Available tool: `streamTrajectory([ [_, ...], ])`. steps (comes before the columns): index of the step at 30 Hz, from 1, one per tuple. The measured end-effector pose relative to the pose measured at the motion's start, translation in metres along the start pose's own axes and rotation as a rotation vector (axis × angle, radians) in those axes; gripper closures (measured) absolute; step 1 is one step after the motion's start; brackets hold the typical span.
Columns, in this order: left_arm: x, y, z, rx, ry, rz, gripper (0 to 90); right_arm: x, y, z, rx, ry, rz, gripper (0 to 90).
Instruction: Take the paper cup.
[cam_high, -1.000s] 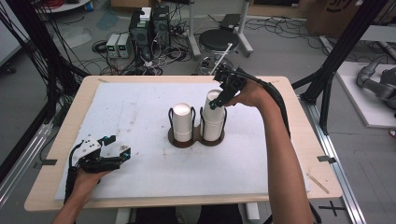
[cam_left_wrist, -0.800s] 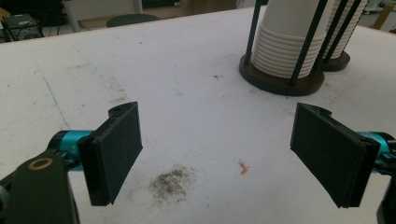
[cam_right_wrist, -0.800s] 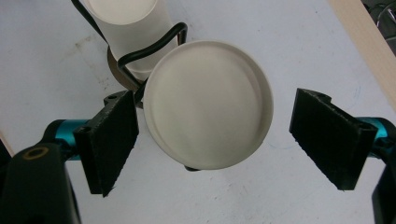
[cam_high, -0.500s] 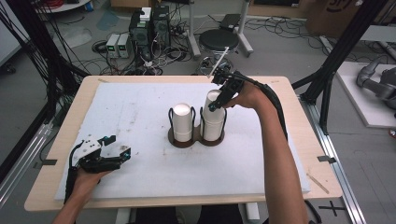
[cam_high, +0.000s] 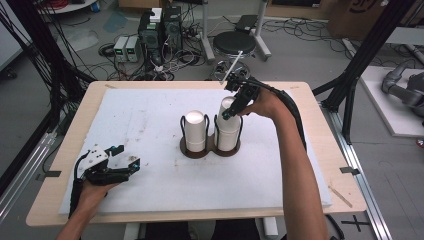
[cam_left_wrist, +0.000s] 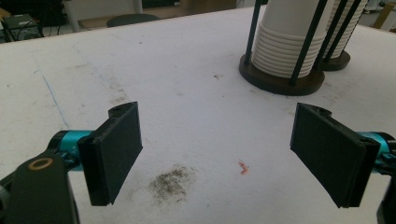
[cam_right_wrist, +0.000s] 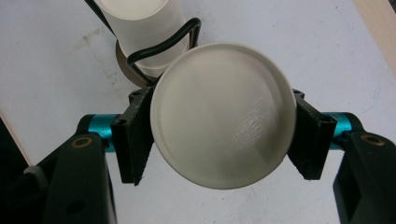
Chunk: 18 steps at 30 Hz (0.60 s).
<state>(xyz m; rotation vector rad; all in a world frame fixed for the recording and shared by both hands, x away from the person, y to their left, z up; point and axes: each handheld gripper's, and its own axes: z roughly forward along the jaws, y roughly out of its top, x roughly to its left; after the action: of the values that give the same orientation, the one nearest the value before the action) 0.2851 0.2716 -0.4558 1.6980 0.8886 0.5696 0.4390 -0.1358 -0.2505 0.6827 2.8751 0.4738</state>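
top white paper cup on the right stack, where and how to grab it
Grip the top white paper cup by its side wall just under the closed end, coming from straight above. It sits upside down, and the black wire holder blocks lower sideways access. The right gripper has just been closing there.

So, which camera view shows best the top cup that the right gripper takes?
The right gripper view: the top cup sits large between the right gripper fingers, which have just been closing and now press its sides. The high view shows it small, partly hidden. The left gripper view cuts off that stack's top.
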Motion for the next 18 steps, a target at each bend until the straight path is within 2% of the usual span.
streamTrajectory([
  [10,0.0,0.0,0.0,0.003,0.0,-0.002,16.5,0.001,0.0,-0.007,-0.014,-0.003,0.006,35.4],
  [18,0.0,0.0,0.0,0.004,0.0,0.001,16.5,0.003,0.001,-0.011,-0.021,-0.002,-0.008,36.3],
])
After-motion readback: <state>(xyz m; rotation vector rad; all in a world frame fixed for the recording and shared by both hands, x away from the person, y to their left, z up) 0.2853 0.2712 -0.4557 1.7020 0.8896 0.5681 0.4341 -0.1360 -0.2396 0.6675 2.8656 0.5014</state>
